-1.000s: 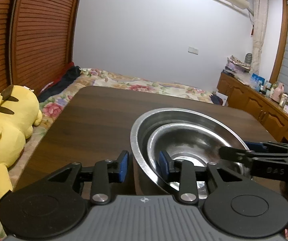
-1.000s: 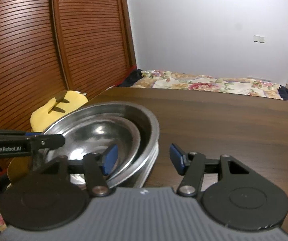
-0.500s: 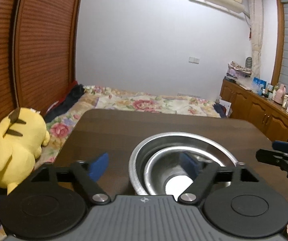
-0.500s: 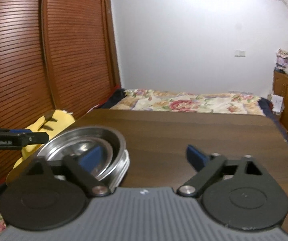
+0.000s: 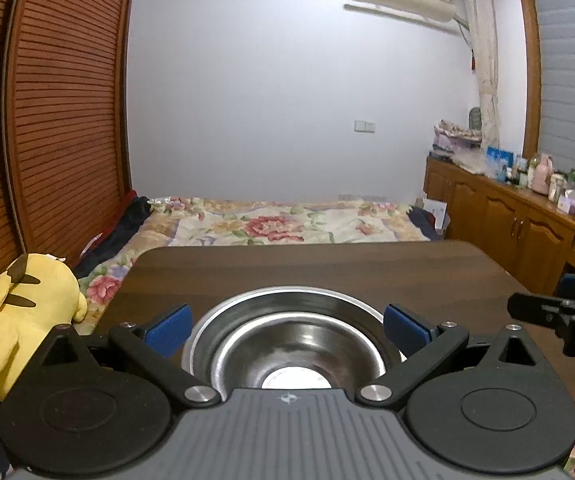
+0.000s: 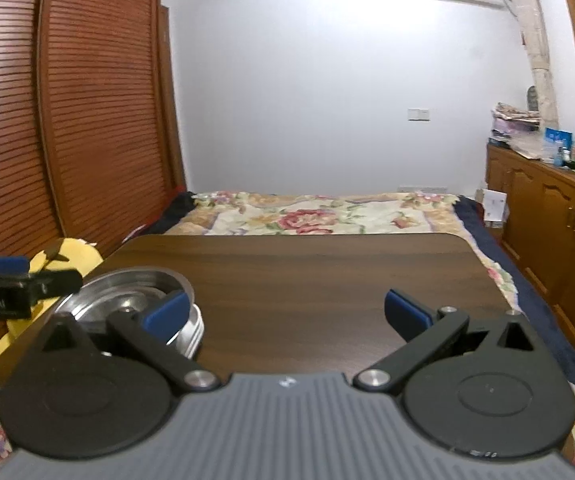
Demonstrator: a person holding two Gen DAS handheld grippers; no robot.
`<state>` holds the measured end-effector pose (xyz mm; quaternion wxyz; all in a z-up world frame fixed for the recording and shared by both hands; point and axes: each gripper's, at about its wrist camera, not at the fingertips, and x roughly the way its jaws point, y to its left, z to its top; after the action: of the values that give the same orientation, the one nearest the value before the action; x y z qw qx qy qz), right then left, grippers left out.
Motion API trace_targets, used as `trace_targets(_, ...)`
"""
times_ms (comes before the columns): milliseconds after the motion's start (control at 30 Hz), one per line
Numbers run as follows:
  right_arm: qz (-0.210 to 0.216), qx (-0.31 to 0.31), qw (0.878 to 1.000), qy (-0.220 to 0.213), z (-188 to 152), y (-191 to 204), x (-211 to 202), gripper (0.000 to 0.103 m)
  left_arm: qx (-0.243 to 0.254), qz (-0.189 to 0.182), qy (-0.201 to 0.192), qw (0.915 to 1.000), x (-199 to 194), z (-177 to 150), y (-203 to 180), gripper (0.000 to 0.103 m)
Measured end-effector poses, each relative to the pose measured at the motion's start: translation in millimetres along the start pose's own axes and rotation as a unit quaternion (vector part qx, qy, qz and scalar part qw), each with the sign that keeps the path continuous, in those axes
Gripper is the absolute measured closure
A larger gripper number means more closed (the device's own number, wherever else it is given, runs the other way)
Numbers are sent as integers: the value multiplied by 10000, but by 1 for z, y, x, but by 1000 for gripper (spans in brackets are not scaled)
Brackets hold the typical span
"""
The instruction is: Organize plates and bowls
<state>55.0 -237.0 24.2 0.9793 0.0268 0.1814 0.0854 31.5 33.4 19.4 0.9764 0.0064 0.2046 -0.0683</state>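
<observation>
Two nested steel bowls [image 5: 293, 344] are sitting mouth-up between the left gripper's [image 5: 285, 330] wide-spread jaws. The right gripper [image 6: 287, 312] is gaping too, with bare desk [image 6: 307, 280] stretching ahead to its far edge.

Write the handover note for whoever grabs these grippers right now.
Left gripper: open, empty, above the bowls.
Right gripper: open, empty, over bare table to the right of the bowls.
Bowls: the smaller steel bowl sits nested inside the larger steel bowl near the table's front left.
Done: the two bowls are stacked.
Left: no other plates or bowls show in either view; check outside the views before stopping.
</observation>
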Motion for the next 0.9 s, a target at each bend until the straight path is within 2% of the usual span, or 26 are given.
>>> trace_targets(267,-203,62,9998,-53,-7,-4,-14,0,21,-88,69,9999,-9,-7,-18,0)
trace_targets(500,-157,130,9998,7,-9,-7,-18,0,136,-82,26,9999,-17,-11,-26,0)
trace_targets(900,-161,112,9998,-84,-19,-7,-25,0,166,124,72,9998,-22,-27,-26,0)
